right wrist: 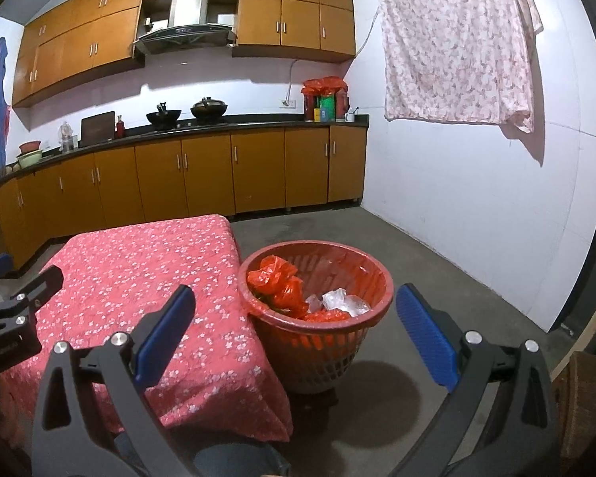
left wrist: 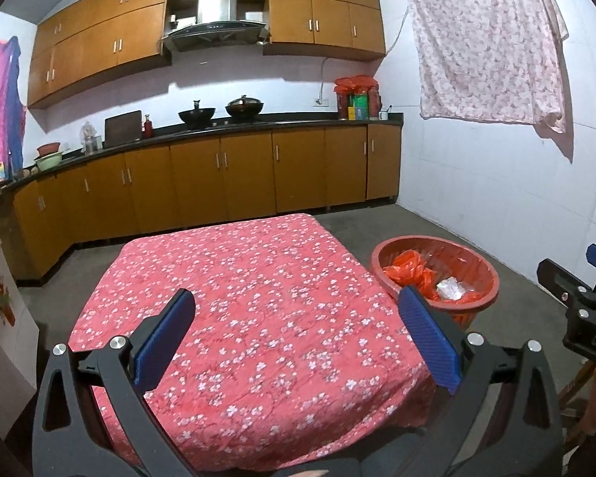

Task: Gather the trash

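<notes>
Table (left wrist: 238, 318) bare, trash sits in basket (right wrist: 377, 274) off its right edge; both my grippers (left wrist: 294, 342) (right wrist: 294, 338) wide open, empty, looks done

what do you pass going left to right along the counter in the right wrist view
stacked bowls → dark board leaning on the wall → red bottle → open wok → lidded wok → red bags and boxes → white mug
</notes>
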A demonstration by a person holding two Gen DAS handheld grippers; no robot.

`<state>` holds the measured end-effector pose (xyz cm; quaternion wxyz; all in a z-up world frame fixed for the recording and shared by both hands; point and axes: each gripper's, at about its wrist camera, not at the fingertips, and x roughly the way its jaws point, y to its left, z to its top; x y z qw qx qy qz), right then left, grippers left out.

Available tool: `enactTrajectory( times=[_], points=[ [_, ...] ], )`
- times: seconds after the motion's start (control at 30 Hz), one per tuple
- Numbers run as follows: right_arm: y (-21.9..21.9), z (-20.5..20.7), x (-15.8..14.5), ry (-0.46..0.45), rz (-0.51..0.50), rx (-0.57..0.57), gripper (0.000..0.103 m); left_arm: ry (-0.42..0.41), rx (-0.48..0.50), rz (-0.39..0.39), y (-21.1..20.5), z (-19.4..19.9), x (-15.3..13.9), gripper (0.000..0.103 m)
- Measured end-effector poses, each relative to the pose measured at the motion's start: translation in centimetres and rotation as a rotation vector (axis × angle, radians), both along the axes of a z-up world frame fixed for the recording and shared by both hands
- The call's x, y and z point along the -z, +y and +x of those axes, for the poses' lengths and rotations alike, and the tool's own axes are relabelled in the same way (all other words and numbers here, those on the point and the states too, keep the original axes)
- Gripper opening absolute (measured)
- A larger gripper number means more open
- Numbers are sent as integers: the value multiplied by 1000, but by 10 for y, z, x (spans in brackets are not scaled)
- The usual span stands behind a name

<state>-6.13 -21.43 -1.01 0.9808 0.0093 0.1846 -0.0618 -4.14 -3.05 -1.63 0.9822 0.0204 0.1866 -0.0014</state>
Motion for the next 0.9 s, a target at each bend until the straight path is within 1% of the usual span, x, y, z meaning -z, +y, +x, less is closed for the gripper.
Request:
enactTrajectory(
  times=[0.3,0.9],
  points=[
    [11,-8,7,6,5,-8,99,-2,2,-20,10,-10,4,101],
    [17,-11,10,14,20,-4,99,1,13,-23,11,-13,7,101]
  ],
)
